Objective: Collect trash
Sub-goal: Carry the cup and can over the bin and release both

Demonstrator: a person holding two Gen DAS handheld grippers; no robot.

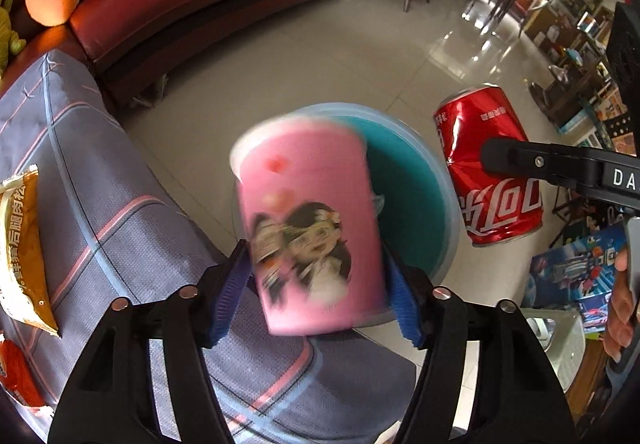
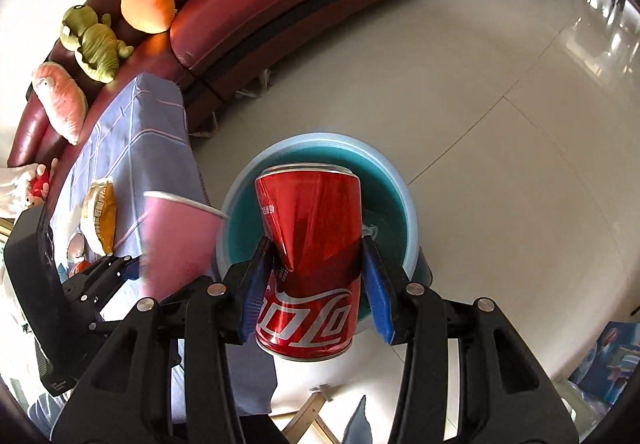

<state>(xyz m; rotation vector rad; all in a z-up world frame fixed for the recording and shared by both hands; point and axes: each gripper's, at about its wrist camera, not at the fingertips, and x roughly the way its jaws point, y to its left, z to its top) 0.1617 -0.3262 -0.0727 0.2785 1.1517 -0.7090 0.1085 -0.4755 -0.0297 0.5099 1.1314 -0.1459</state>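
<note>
Pink paper cup point(image 1: 316, 228) blurs, dropping between the left gripper point(image 1: 320, 288)'s spread jaws into the blue bin point(image 1: 420, 204); right gripper point(image 2: 316, 284) pinches the dented cola can point(image 2: 312, 264) above it.

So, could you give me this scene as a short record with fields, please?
left gripper: open around pink cup; cup blurred
right gripper: shut on dented red can
bin: blue, on floor, below cup and can
table: yellow packet lies on its cloth
</note>
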